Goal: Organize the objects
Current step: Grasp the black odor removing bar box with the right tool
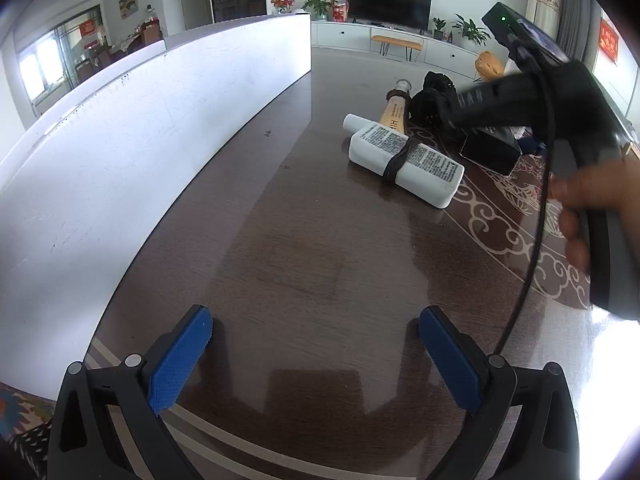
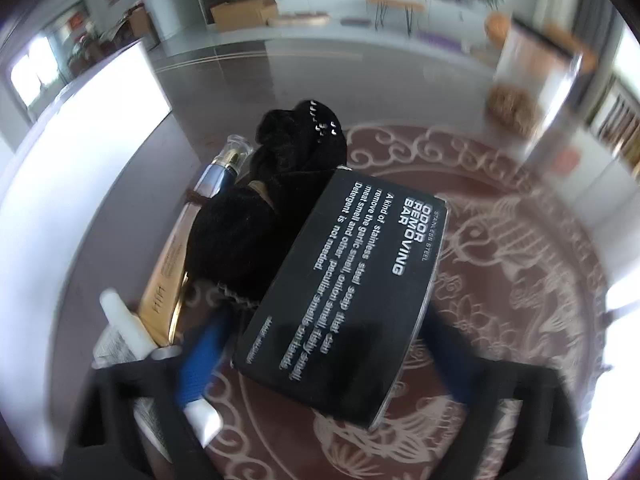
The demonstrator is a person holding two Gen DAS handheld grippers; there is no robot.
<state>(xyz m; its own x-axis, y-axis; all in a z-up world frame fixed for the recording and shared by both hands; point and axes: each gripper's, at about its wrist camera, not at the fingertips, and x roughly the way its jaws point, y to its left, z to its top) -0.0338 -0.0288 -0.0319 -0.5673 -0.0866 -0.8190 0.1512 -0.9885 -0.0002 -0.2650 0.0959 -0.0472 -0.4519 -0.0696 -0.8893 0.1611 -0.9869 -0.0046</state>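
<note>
My right hand-held gripper (image 2: 320,356) straddles the black box (image 2: 340,292) ungripped; closing skewed could nudge it into the black cloth (image 2: 256,216).

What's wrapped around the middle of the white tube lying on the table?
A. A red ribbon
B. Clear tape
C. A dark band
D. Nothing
C: the left wrist view shows a dark band looped around the middle of the white tube.
</note>
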